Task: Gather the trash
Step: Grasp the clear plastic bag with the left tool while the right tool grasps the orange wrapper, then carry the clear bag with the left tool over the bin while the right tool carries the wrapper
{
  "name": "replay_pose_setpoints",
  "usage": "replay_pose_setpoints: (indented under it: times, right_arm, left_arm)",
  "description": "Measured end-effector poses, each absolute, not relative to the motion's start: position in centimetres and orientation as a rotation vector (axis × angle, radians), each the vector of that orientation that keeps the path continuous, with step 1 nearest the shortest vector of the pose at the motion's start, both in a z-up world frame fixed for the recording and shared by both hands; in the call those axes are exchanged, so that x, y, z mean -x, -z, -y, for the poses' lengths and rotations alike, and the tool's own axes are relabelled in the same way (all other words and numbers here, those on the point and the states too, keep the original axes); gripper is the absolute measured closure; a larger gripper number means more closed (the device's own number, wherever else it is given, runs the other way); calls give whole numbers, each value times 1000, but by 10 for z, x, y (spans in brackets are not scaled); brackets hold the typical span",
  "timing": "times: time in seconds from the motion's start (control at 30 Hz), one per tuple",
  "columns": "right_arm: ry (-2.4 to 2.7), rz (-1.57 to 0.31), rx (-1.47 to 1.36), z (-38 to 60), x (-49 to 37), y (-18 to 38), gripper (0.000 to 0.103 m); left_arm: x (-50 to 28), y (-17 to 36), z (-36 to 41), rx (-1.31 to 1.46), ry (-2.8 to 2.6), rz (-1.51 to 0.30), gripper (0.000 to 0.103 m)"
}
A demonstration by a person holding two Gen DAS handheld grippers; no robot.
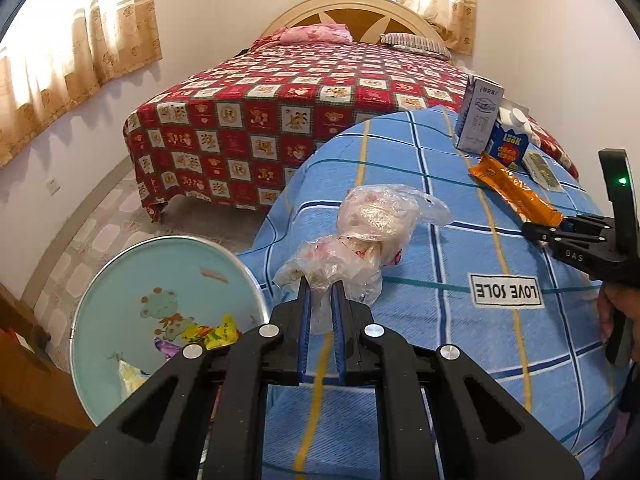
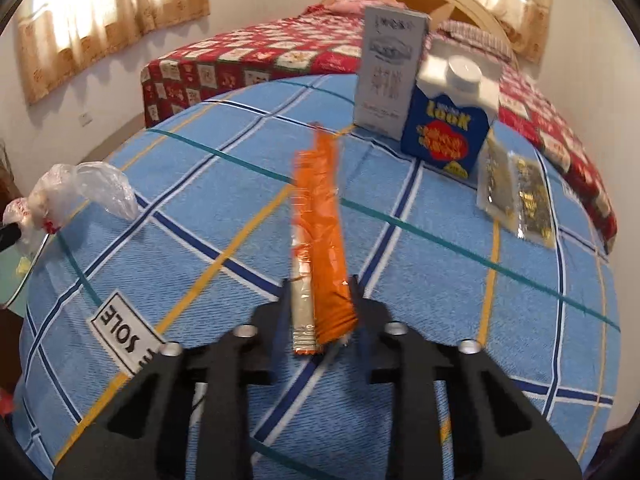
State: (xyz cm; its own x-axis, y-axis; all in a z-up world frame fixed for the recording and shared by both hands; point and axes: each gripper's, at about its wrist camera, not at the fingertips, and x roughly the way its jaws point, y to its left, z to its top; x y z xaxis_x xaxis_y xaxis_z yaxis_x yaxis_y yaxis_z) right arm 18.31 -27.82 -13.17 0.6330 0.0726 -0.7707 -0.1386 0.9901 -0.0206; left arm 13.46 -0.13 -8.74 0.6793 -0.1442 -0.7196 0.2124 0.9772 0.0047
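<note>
A: Between your left gripper (image 1: 320, 286) fingers, what's logged?
B: Crumpled plastic bag (image 1: 360, 240), pinched at its near end; bin (image 1: 100, 320) lies lower left.
A: Your right gripper (image 2: 320, 284)?
B: Narrowed around the orange wrapper (image 2: 320, 220), cartons (image 2: 444, 128) beyond.

A red quilt (image 1: 280, 108) is covering the bed (image 1: 352, 4), two pillows (image 1: 316, 34) are lying at its head, and curtains (image 1: 76, 56) are hanging by the windows
</note>
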Motion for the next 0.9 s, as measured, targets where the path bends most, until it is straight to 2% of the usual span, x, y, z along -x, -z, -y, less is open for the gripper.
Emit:
replay_pose_setpoints:
  times: [0.4,0.9]
  right_arm:
    - [-253,-774,122,232,-162,104,82]
    - [-390,-749,173,158,-154,93,82]
  left_arm:
    - [-119,80,-35,-95,132,-783,93]
    - [-103,76,-85,-74,26,-778,93]
